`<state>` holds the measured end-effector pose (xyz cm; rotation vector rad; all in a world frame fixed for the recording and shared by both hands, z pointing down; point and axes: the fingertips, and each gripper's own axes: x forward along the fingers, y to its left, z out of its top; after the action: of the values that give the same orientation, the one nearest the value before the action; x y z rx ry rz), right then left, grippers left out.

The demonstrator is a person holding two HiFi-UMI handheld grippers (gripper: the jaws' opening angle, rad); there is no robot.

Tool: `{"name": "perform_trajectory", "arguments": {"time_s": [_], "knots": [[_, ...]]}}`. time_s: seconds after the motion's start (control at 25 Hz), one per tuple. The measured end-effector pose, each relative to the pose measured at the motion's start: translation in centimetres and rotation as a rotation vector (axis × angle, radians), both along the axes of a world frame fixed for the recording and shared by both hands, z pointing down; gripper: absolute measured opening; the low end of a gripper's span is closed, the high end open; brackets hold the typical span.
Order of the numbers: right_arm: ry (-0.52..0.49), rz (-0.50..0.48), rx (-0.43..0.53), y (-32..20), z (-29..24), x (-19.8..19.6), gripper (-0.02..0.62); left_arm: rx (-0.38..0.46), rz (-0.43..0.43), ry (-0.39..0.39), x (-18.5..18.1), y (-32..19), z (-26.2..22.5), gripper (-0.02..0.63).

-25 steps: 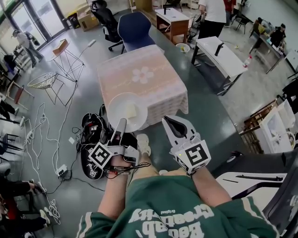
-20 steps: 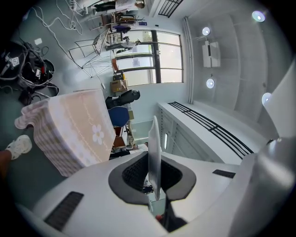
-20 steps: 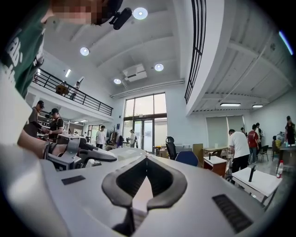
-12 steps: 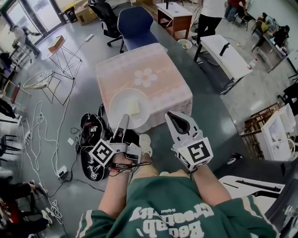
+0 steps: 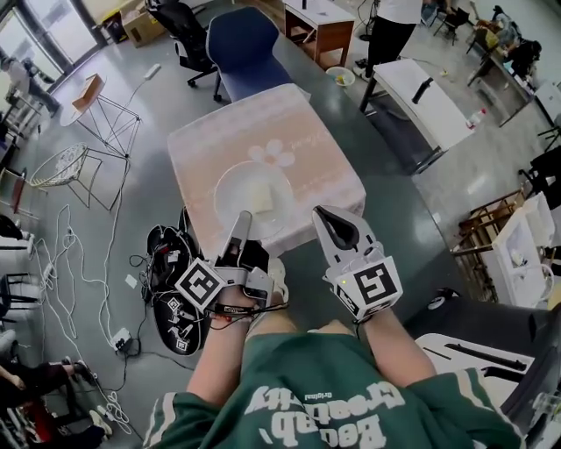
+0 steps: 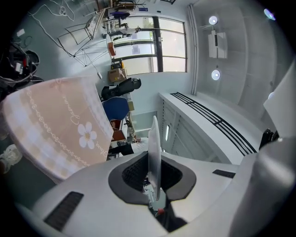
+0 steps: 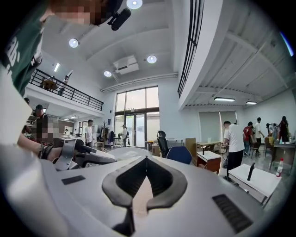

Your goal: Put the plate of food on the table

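A white plate [image 5: 235, 193] carries a pale yellow piece of food [image 5: 261, 199]. It hovers over the near half of the square table with a pink flowered cloth [image 5: 289, 123]. My left gripper [image 5: 242, 221] is shut on the plate's near rim. In the left gripper view the plate [image 6: 154, 152] runs edge-on between the jaws, with the tablecloth [image 6: 55, 129] to its left. My right gripper [image 5: 324, 215] is beside the plate, at the table's near right corner. It is shut and holds nothing, and its tips [image 7: 146, 159] meet in the right gripper view.
A blue chair [image 5: 250, 48] stands behind the table, with a black office chair [image 5: 180, 22] farther back. Black bags and cables [image 5: 171, 281] lie on the floor at the table's near left. White tables [image 5: 429, 96] stand to the right, and a person [image 5: 390, 26] is beside a wooden desk [image 5: 320, 22].
The plate has moved forward with my left gripper, from the table's near edge to over the tabletop. Both grippers have come closer to the table. The right gripper stays shut.
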<state>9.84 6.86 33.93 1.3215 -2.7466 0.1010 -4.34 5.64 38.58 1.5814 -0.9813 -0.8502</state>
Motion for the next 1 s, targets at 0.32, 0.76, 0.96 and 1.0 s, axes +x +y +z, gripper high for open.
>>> {"name": "perform_trajectory", "arguments": {"time_s": [0.32,0.76,0.96,1.0], "knots": [[0.011,0.022,-0.021,-6.6,0.7,-2.3,0.015,-0.015,0.032,0.007,-1.9,-6.8,0.6,0.029],[0.026,0.057,-0.033,-14.7,0.5,-4.7,0.015,-0.017,0.077,-0.001,-4.0,-15.5,0.2,0.029],[0.027,0.093,-0.050,-17.9,0.8,-5.3,0.015,-0.015,0.098,-0.001,-5.0,-18.5,0.3,0.029],[0.029,0.095,-0.050,-18.4,0.9,-5.5,0.015,-0.019,0.103,0.000,-5.2,-19.0,0.4,0.029]]}}
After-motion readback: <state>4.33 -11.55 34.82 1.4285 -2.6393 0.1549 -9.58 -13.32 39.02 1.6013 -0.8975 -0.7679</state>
